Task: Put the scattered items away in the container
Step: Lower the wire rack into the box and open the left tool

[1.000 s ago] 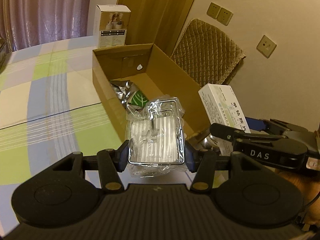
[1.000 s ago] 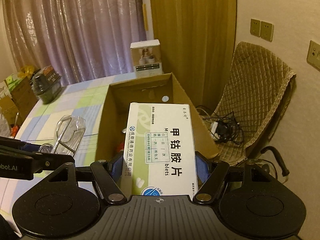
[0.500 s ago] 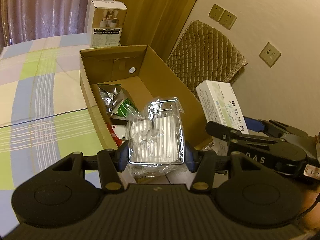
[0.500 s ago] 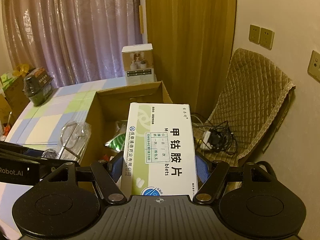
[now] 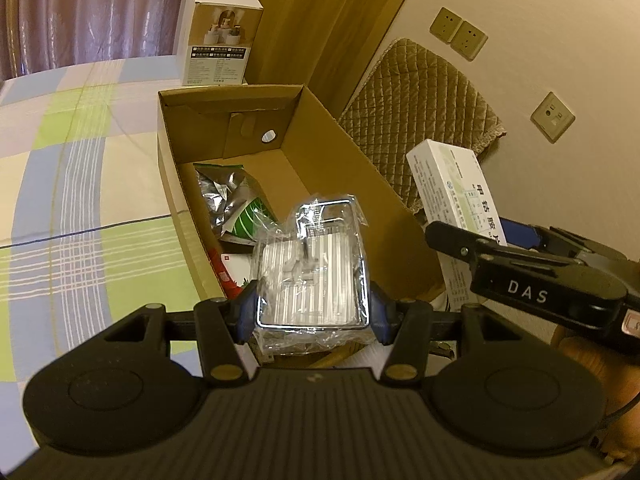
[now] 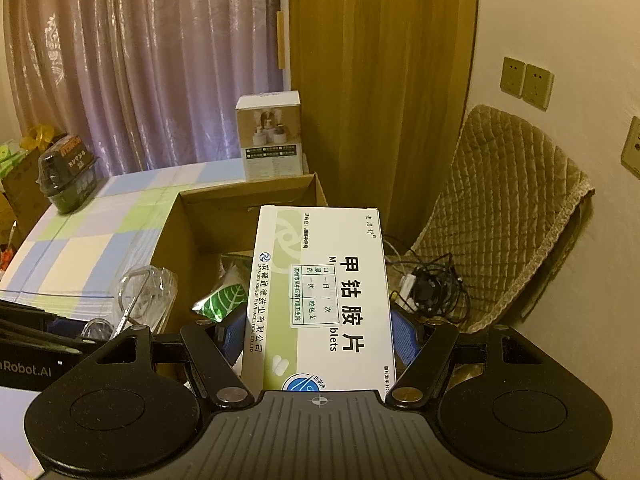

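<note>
Between the pads of the left hand-held gripper (image 5: 312,312) sits a chrome-rimmed clip in a clear bag (image 5: 310,276), pinched at both sides and hanging over the near end of the carton (image 5: 348,160). Just to its right, the right hand-held gripper (image 6: 318,338) clamps a white pill box (image 6: 324,300) by its long edges, the box pointing forward and tilted down toward the carton's opening; in the left wrist view that box (image 5: 452,188) appears level with, or just outside, the carton's right wall, so I cannot tell whether it is over the opening yet.

Inside the carton lie a foil pouch (image 5: 228,196) with a green leaf print and, nearer, a white packet with red marks (image 5: 232,268), so part of the tidying looks done. Neither held item is released: both are carried, not resting on anything visible.

Outward, the carton stands on a checked cloth over the surface (image 5: 80,208), which shows nothing loose near the carton in these views. A tall white box (image 5: 218,40) stands upright just behind the carton, and a dark packet (image 6: 68,172) lies at the far left corner; whether either belongs to the task I cannot say.

My judgement: the job is well along, with two drops pending and perhaps those remaining pieces.
</note>
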A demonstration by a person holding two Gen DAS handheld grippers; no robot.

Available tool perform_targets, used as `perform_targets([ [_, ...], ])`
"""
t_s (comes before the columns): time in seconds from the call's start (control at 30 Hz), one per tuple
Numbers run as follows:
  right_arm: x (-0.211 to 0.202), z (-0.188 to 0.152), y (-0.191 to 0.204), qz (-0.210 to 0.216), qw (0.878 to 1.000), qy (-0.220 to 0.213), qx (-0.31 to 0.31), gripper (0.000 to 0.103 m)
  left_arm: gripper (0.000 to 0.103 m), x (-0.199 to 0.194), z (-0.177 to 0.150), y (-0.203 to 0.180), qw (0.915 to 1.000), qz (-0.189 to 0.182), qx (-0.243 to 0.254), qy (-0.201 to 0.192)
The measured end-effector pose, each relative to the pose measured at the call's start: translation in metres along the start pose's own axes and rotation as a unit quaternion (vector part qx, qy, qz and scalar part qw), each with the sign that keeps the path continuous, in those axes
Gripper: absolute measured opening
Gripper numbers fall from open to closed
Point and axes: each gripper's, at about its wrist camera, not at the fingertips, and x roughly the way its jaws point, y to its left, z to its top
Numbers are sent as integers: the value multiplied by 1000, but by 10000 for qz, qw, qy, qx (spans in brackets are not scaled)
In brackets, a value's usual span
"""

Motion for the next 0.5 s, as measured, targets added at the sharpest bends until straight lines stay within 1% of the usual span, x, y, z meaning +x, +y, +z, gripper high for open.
perform_targets([
  [0.3, 17, 10, -2, 42, 10000, 10, -44, 73, 50, 15, 9, 3, 9999, 38, -121, 4],
  [0.33, 18, 11, -2, 45, 10000, 7, -36, 73, 54, 17, 11, 2, 9999, 61, -111, 8],
  [0.37, 19, 11, -3, 47, 10000, 4, -34, 73, 65, 17, 12, 2, 9999, 71, -102, -2],
  [0.4, 20, 12, -3, 50, 10000, 3, -35, 73, 69, 17, 13, 2, 9999, 76, -100, -44],
  [0.5, 22, 12, -2, 65, 10000, 13, -52, 73, 69, 16, 15, 4, 9999, 95, -43, -95],
])
